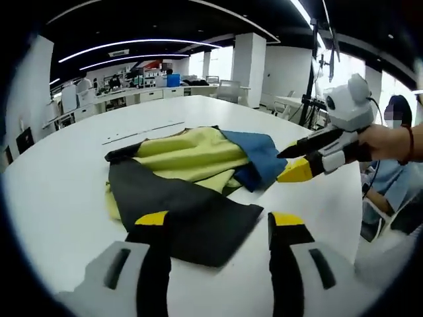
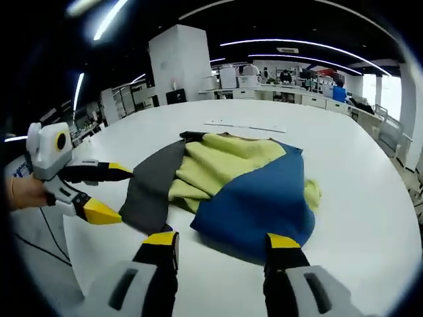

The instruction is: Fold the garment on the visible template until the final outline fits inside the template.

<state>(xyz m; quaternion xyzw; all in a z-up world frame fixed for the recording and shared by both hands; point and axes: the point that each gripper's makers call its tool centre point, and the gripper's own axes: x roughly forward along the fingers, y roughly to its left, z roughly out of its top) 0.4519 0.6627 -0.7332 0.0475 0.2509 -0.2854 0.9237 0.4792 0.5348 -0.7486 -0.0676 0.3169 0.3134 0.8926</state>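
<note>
White and wide, the round tabletop (image 1: 59, 178) sits in an open office and carries the garment (image 1: 192, 178) near its middle, a soft crumpled heap of yellow, blue and dark grey panels. A thin line of template marking (image 2: 244, 127) shows just beyond it. The left gripper (image 1: 218, 228) faces the grey flap and the right gripper (image 2: 221, 246) the blue one, likely so each can take an opposite edge. Both pairs of yellow-tipped jaws stand parted, holding nothing, close to the cloth
</note>
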